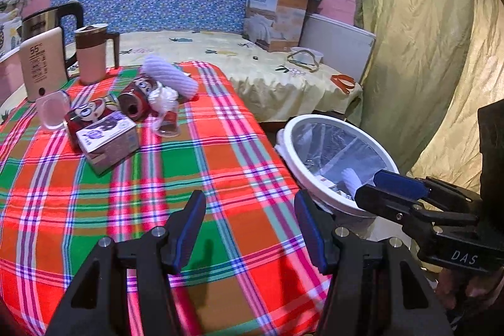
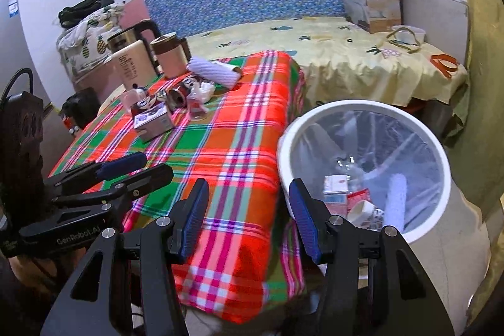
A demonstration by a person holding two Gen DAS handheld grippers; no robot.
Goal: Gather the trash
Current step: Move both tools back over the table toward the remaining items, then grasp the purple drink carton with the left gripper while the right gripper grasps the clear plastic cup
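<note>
Room: bed behind, plaid table [image 1: 220, 166] in front, curtain on my right.
Trash: cans [image 1: 135, 99], box [image 1: 108, 144], cup [image 1: 167, 118] clustered at table's far left; labels too blurred to read.
Bin [image 2: 441, 153]: beside table, lined, contents partly hidden.
Left gripper [image 1: 250, 229]: spread, empty.
Right gripper [image 2: 249, 219]: spread, empty.

Bin [image 1: 318, 128] bottom behind right gripper [image 1: 375, 188]

near tablecloth [image 1: 176, 178] bare; trash cluster [image 1: 126, 115] crowds far corner; bin [image 2: 362, 112] beside
</note>
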